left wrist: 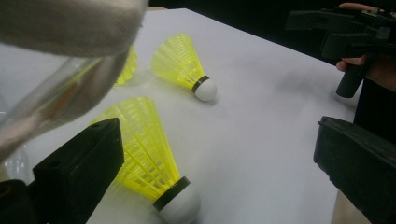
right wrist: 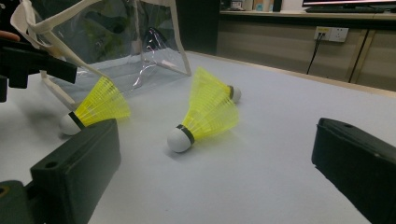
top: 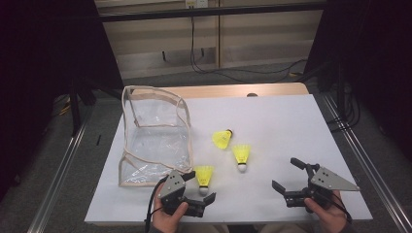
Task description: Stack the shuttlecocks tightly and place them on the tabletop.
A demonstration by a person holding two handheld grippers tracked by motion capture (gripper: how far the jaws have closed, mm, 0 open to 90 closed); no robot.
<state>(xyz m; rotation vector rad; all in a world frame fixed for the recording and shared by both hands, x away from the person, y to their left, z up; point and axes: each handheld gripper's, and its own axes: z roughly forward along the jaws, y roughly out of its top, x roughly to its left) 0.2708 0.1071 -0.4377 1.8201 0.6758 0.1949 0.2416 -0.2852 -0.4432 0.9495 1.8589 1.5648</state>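
The left claw [top: 200, 185] stands spread, one jaw either side of the nearest yellow shuttlecock [top: 203, 177], which lies on the white counter [top: 291, 126] with its cork toward the person. Nothing is pinched yet; the straddling position suggests an approach for pickup.

The clear pouch [top: 153, 136] with beige trim stands just beside this shuttlecock, its mouth gaping upward, well placed to receive it.

Two more shuttlecocks [top: 242, 156] lie on their sides near the counter's middle, close together, the farther one [top: 223, 139] pointing away.

The right claw [top: 287, 174] is also spread and empty, resting low at the near right, well apart from all three; in my judgement it waits its turn.

No brand, label or legible writing is visible on the shuttlecocks, the pouch or the claws.
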